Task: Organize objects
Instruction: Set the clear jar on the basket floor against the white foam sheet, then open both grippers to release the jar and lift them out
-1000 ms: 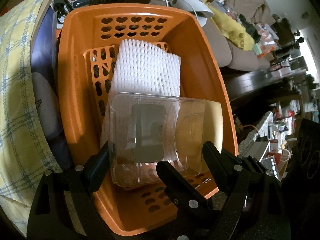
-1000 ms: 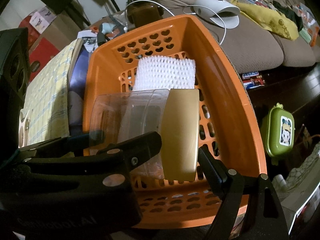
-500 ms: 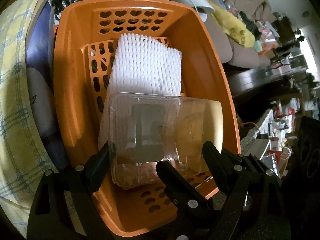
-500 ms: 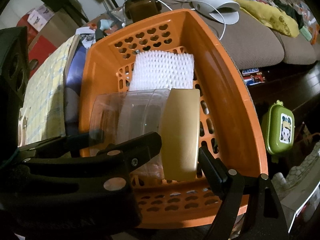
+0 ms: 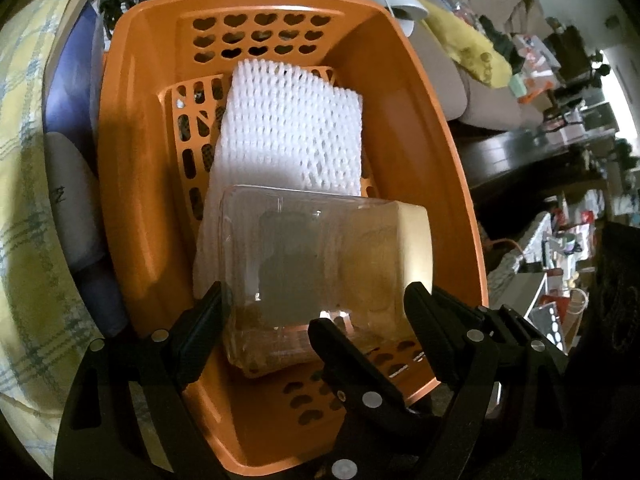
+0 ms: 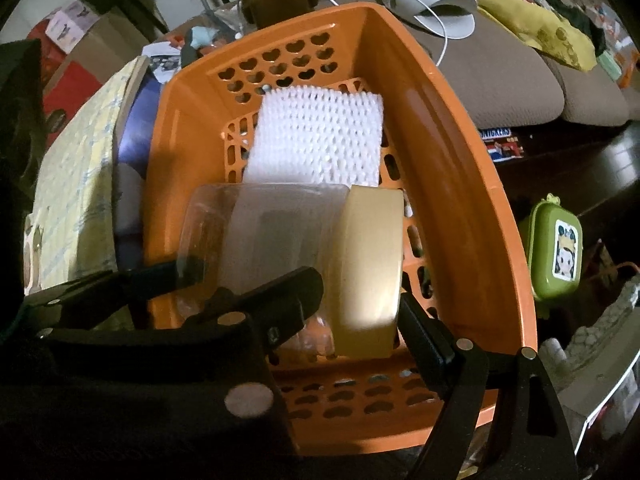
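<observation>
Clear jar (image 5: 316, 264) inside orange basket (image 5: 128, 184)

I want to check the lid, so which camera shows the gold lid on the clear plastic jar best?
The right wrist view: the gold lid faces it, broad and unobstructed. In the left wrist view the gold lid is only a pale edge behind the clear plastic jar.
</observation>
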Motion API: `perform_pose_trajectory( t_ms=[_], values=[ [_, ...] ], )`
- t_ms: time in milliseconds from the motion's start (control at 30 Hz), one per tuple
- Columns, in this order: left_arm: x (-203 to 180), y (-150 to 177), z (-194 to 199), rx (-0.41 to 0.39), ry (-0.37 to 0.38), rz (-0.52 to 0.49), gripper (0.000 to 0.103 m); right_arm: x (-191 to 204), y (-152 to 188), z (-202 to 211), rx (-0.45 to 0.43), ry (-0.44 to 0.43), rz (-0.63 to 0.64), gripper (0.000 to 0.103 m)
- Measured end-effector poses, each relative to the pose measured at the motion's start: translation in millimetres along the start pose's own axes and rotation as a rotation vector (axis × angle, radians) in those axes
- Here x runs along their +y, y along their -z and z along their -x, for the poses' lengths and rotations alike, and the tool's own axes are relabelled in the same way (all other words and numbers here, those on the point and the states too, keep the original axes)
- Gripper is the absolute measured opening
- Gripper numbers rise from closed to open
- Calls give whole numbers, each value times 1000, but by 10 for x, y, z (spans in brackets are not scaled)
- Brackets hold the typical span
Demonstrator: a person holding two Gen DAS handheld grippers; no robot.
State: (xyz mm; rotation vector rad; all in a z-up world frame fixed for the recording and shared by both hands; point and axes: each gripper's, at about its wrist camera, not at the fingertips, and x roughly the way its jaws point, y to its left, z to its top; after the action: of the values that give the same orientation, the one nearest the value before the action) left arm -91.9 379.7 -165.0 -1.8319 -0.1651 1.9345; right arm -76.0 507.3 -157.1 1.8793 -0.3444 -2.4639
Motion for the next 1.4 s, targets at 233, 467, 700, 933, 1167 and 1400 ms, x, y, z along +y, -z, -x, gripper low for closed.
perform_pose_trajectory(
  t_ms=[233, 467, 700, 933, 1167, 1400],
  values=[
    [-1, -12, -17, 6, 4, 6, 86, -10, -8, -26, 9, 4, -5, 85],
    [-4, -21, 19, 0, 20, 5, 86, -36, -15, -9, -2, 5, -17, 85],
    [-22, -44, 62, -14, 45, 8, 86, -47, -25, 15, -13, 6, -24, 85],
    [-78, -83, 200, -63, 76, -8, 86, -102, -55, 112, -65, -9, -52, 84],
    [-102, -119, 294, -111, 99, -20, 85, -73, -71, 192, -102, -32, -43, 85],
    [-140, -156, 465, -199, 54, -51, 85, -48, -72, 258, -129, -44, -27, 86]
  ],
)
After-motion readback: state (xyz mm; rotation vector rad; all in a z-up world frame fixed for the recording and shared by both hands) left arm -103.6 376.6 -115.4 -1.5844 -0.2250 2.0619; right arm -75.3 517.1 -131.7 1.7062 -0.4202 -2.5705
